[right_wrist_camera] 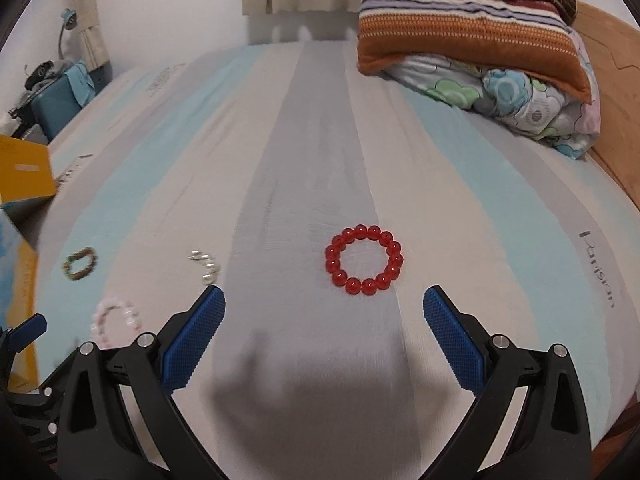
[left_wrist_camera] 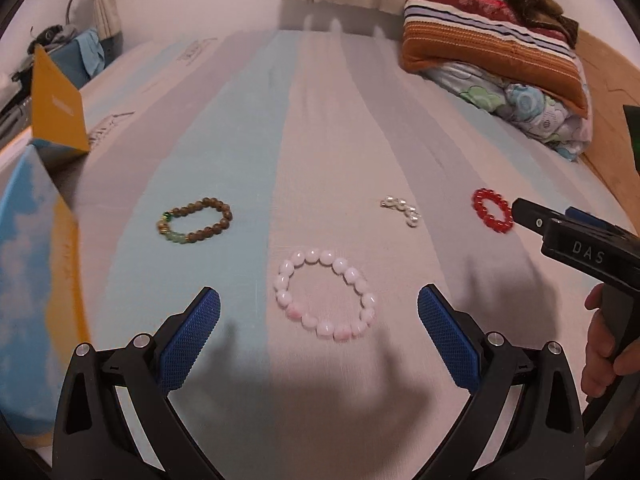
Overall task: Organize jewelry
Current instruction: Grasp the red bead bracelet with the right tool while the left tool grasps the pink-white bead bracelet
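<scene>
**Materials and finish**

Bed sheet: woven cloth, matt, smooth with faint creases. Red bracelet: glossy translucent beads, glass-like. Pink bracelet: polished, milky stone-look beads. Brown bracelet: matt wood-look beads plus a few glossy green ones. Pearl piece: lustrous white beads with small shiny metal bits. Left gripper and right gripper: matt black plastic bodies, blue knurled rubbery pads, bright metal pins. Box: printed cardboard, slight sheen. Pillow: ribbed knit-like cloth. Headboard: smooth wood.
</scene>
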The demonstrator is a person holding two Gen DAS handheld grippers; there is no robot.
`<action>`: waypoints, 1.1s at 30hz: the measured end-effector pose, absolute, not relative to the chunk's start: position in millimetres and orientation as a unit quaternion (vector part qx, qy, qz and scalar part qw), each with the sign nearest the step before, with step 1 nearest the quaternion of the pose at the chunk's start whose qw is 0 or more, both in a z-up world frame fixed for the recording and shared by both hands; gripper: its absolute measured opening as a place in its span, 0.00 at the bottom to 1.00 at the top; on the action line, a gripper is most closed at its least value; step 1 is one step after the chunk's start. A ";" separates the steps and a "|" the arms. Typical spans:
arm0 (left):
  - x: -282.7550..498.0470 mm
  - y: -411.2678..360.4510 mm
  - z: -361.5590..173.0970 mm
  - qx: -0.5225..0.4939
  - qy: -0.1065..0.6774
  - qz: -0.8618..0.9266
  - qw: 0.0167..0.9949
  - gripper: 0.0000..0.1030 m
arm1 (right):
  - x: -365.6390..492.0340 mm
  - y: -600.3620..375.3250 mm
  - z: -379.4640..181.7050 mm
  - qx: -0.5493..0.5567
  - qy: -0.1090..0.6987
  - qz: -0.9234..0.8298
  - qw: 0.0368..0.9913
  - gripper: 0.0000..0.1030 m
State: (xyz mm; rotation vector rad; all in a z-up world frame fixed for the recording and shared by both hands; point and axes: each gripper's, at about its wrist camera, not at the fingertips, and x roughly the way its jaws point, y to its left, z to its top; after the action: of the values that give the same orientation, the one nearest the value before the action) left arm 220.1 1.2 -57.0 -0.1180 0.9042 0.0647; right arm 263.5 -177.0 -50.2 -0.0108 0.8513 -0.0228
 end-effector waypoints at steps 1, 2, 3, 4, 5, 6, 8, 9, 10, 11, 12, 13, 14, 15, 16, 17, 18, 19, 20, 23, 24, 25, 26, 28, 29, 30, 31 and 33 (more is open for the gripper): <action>226.0 0.4 -63.1 -0.057 0.439 0.037 0.896 0.94 | 270.7 -178.1 -56.4 -0.004 0.416 -0.013 0.909 0.93; 230.8 0.0 -67.7 -0.062 0.443 0.036 0.893 0.94 | 276.5 -177.9 -60.9 -0.003 0.420 -0.014 0.907 0.93; 236.7 -1.6 -73.5 -0.066 0.448 0.032 0.891 0.94 | 285.2 -177.9 -68.0 -0.004 0.427 -0.016 0.904 0.93; 240.7 -2.9 -77.5 -0.062 0.451 0.036 0.890 0.94 | 290.4 -178.0 -72.6 -0.004 0.430 -0.018 0.902 0.93; 244.6 -4.9 -81.0 -0.056 0.451 0.037 0.890 0.94 | 295.3 -178.6 -76.5 -0.003 0.432 -0.020 0.902 0.93; 247.1 -5.9 -82.6 -0.054 0.451 0.035 0.890 0.94 | 301.1 -180.2 -81.3 -0.002 0.434 -0.023 0.901 0.93; 253.1 -5.6 -88.2 -0.056 0.450 0.037 0.891 0.94 | 308.3 -183.2 -88.5 0.004 0.438 -0.027 0.899 0.93; 255.4 -4.8 -90.1 -0.062 0.452 0.033 0.889 0.94 | 311.7 -186.0 -93.1 0.009 0.441 -0.029 0.897 0.93; 257.4 -3.2 -93.4 -0.072 0.455 0.028 0.887 0.94 | 314.5 -188.9 -97.7 0.016 0.444 -0.029 0.895 0.93; 258.4 -2.3 -96.3 -0.073 0.458 0.029 0.886 0.94 | 316.4 -190.6 -100.4 0.022 0.446 -0.029 0.894 0.93; 259.4 -1.4 -99.0 -0.070 0.459 0.031 0.885 0.94 | 318.4 -192.9 -105.2 0.028 0.449 -0.027 0.892 0.93; 260.1 -1.2 -101.1 -0.067 0.459 0.030 0.885 0.94 | 320.5 -194.4 -109.1 0.030 0.453 -0.027 0.890 0.93; 260.6 -1.6 -102.9 -0.064 0.459 0.029 0.886 0.93 | 322.8 -196.0 -114.9 0.031 0.458 -0.027 0.888 0.89; 262.1 -2.2 -105.1 -0.058 0.461 0.032 0.885 0.93 | 324.1 -197.1 -118.6 0.031 0.463 -0.025 0.886 0.87; 262.8 -2.6 -107.1 -0.056 0.461 0.032 0.885 0.91 | 325.1 -198.3 -121.7 0.034 0.465 -0.023 0.884 0.87; 262.6 -2.1 -107.4 -0.055 0.459 0.035 0.886 0.89 | 324.6 -199.6 -122.6 0.038 0.462 -0.022 0.886 0.87; 262.5 -1.5 -108.1 -0.054 0.458 0.039 0.886 0.84 | 324.0 -200.1 -122.6 0.042 0.459 -0.021 0.887 0.84; 262.2 -0.1 -109.2 -0.053 0.459 0.043 0.886 0.80 | 323.8 -201.1 -122.4 0.043 0.458 -0.021 0.888 0.82; 261.6 1.2 -109.3 -0.055 0.457 0.046 0.887 0.78 | 323.4 -201.6 -121.9 0.044 0.458 -0.023 0.887 0.78; 259.9 1.1 -109.9 -0.043 0.456 0.051 0.887 0.69 | 323.1 -206.8 -120.9 0.049 0.457 -0.027 0.888 0.64; 259.0 1.5 -109.5 -0.041 0.456 0.051 0.888 0.65 | 322.0 -208.8 -121.2 0.051 0.456 -0.030 0.888 0.58; 258.4 2.1 -108.7 -0.043 0.456 0.051 0.887 0.62 | 321.5 -210.9 -121.0 0.055 0.456 -0.032 0.888 0.56; 257.9 2.5 -108.4 -0.044 0.457 0.050 0.887 0.60 | 321.4 -212.6 -120.4 0.057 0.455 -0.033 0.888 0.50; 257.5 2.8 -107.3 -0.043 0.460 0.050 0.885 0.48 | 320.0 -214.2 -119.1 0.058 0.454 -0.035 0.889 0.38; 256.8 3.3 -106.3 -0.042 0.462 0.054 0.884 0.42 | 320.8 -216.1 -118.6 0.061 0.454 -0.034 0.889 0.32; 256.8 3.6 -105.1 -0.041 0.464 0.056 0.883 0.27 | 320.2 -218.0 -117.8 0.065 0.453 -0.033 0.889 0.27; 256.9 3.8 -104.5 -0.042 0.466 0.055 0.882 0.20 | 320.0 -219.5 -117.3 0.069 0.452 -0.032 0.889 0.26; 256.2 4.7 -102.9 -0.042 0.468 0.054 0.881 0.17 | 319.6 -222.9 -116.8 0.078 0.451 -0.028 0.888 0.13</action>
State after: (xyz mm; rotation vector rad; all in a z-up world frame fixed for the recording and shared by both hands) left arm 256.2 4.7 -102.9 -0.0879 0.9739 0.1129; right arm 319.6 -222.9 -116.8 0.1626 0.9380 -0.0577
